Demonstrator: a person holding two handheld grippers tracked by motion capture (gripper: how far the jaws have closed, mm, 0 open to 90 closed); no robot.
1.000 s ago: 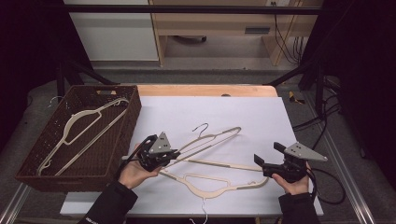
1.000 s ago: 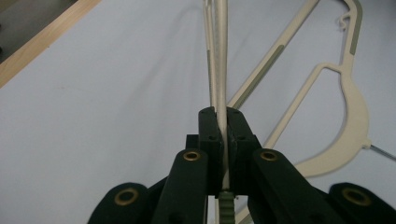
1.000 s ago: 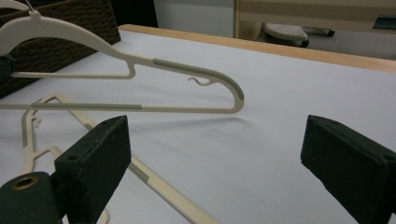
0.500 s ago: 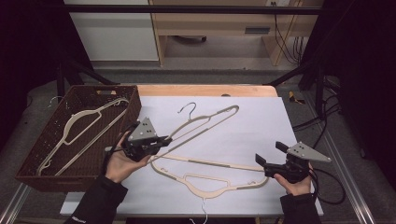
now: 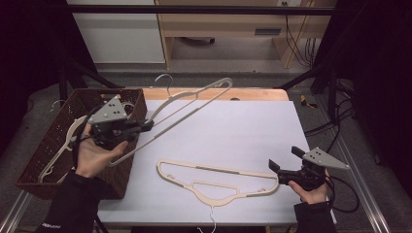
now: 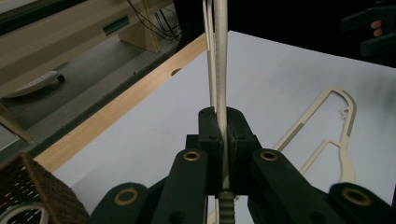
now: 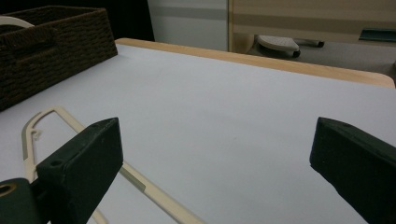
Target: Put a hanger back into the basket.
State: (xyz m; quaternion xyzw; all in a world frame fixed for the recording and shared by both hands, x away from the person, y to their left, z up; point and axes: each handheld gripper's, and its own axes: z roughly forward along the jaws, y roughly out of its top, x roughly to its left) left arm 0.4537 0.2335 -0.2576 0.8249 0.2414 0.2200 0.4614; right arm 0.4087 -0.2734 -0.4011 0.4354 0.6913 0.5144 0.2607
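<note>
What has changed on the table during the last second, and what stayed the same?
The left gripper, shut on the cream hanger, lifted it off the table and carried it toward the wicker basket. The right gripper barely moved; its fingers have just been opening, nothing between them. The second hanger stayed flat on the white tabletop.

Four hangers (image 5: 194, 104); one basket (image 5: 53, 145)
</note>
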